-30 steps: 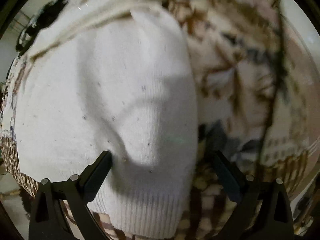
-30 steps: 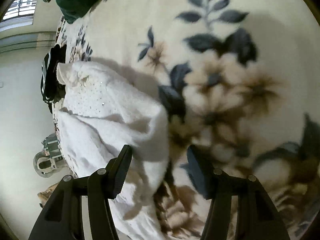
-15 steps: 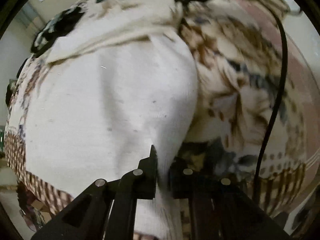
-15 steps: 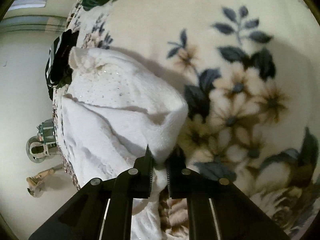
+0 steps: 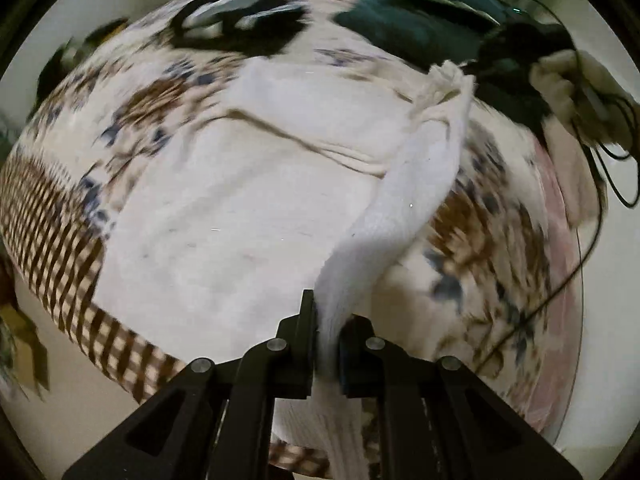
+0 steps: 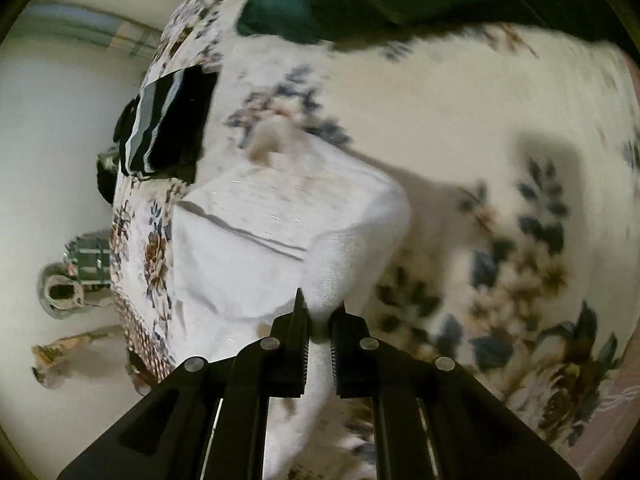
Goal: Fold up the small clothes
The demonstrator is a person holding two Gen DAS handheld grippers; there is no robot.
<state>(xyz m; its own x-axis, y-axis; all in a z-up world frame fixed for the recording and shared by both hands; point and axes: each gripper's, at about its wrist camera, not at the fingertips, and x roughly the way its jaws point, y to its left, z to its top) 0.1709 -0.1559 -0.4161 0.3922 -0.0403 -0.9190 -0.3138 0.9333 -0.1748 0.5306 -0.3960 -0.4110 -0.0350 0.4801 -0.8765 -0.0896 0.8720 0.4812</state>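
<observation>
In the left wrist view, our left gripper (image 5: pixel 326 332) stood at the bottom centre of the frame, its two black fingers (image 5: pixel 298 336) pinched on a strip of the white knitted garment (image 5: pixel 224 216). That strip rose from the jaws toward the upper right, ending in a bunched, ragged tip. The rest of the garment lay spread across the middle, on a floral blanket (image 5: pixel 492 240) with a brown checked border at lower left. A black and white striped cloth (image 5: pixel 240 28) lay at the top, dark green fabric (image 5: pixel 416 20) at upper right, and a thin black cable (image 5: pixel 600 184) ran down the right edge.
</observation>
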